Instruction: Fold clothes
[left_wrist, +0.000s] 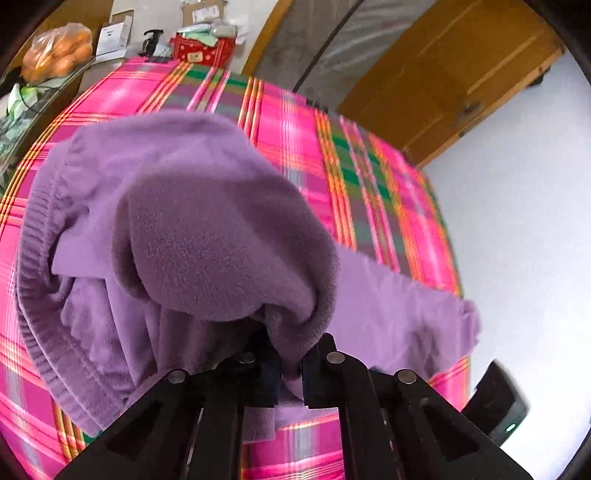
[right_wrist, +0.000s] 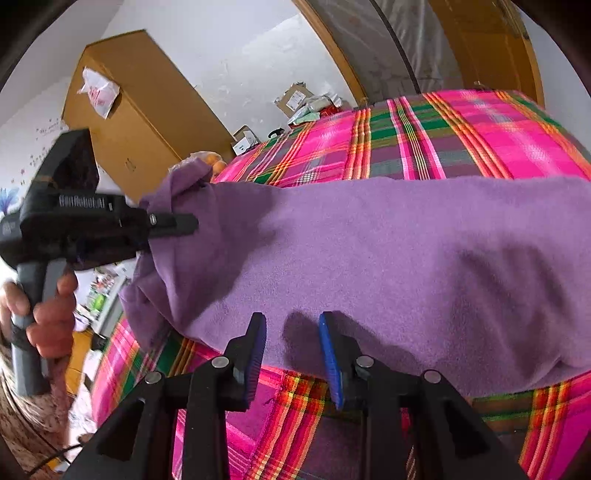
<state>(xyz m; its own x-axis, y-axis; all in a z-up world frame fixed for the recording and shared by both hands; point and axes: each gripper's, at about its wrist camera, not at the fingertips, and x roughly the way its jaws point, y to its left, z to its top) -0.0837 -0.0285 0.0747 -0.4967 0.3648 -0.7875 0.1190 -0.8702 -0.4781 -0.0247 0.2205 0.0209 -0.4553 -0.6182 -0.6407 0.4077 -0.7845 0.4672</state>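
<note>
We hold the purple garment over the plaid bed: the left gripper has its jaws clamped on a bunched end. The right gripper has its jaws open at the near edge; it should pinch that hem so the fold lies flat.

One purple fleece garment, one plaid cloth (pink), two grippers.

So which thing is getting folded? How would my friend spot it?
Find the bed with the pink plaid blanket. On it lies the purple fleece garment, one end pinched in the left gripper. It's the only plain, fuzzy purple thing there.
</note>
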